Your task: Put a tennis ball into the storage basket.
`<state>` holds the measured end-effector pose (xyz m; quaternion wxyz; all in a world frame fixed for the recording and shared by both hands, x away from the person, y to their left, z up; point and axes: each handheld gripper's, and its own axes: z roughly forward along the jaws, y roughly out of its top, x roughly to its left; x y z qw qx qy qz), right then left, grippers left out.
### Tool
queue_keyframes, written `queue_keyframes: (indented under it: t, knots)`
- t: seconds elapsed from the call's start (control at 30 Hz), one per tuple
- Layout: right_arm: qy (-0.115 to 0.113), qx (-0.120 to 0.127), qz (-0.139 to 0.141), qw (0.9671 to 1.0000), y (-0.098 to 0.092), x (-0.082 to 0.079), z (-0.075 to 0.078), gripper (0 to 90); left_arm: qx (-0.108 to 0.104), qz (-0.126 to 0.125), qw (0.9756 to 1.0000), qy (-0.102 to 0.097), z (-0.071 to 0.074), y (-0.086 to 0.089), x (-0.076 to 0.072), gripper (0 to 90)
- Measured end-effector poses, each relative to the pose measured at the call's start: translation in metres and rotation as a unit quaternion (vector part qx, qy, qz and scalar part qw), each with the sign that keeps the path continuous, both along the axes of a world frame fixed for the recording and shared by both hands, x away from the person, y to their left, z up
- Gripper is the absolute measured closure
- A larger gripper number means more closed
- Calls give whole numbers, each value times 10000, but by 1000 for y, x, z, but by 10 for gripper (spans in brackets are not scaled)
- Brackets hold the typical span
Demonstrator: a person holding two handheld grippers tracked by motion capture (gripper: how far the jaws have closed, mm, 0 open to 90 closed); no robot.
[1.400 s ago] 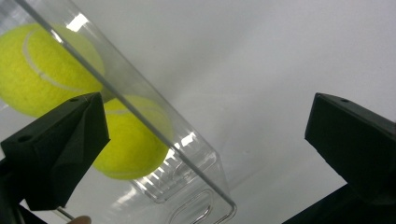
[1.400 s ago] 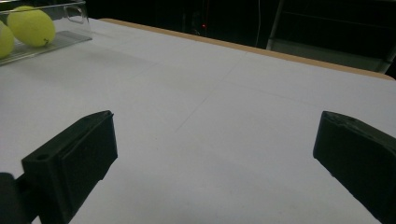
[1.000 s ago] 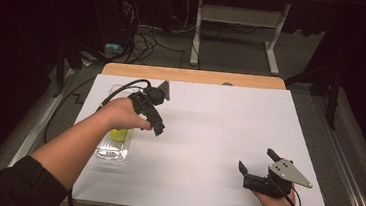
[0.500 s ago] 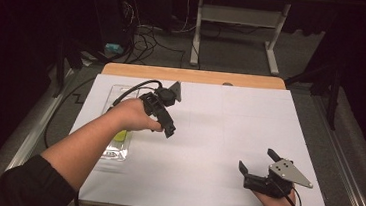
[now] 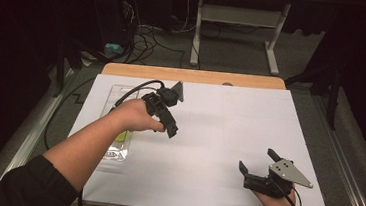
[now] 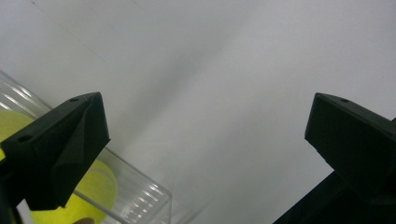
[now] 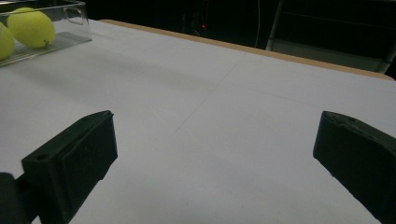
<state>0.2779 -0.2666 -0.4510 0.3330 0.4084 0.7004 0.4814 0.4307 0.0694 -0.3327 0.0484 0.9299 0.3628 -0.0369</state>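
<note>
No readable brand, label or writing on anything in frame. Left gripper (image 5: 163,109) is held above the white table (image 5: 208,135), just right of the clear tray (image 5: 116,150); jaws wide apart, nothing between them, touching nothing. Right gripper (image 5: 260,172) sits low at the near right of the table, jaws also spread wide and empty. The tray lies along the table's left side with yellow tennis balls (image 7: 31,27) inside, one showing behind the left gripper's jaw (image 6: 95,186).

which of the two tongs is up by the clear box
The left tongs, held beside the clear box of yellow balls. The right tongs sit near the table's front right corner.
</note>
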Motion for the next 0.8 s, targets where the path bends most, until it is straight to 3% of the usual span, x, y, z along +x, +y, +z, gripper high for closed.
queue_keyframes:
  t: [0.8]
  knots:
    - [-19,-9,0,10000,-1,0,0,0,91,90,9998,135,-66,-4,-2,7]
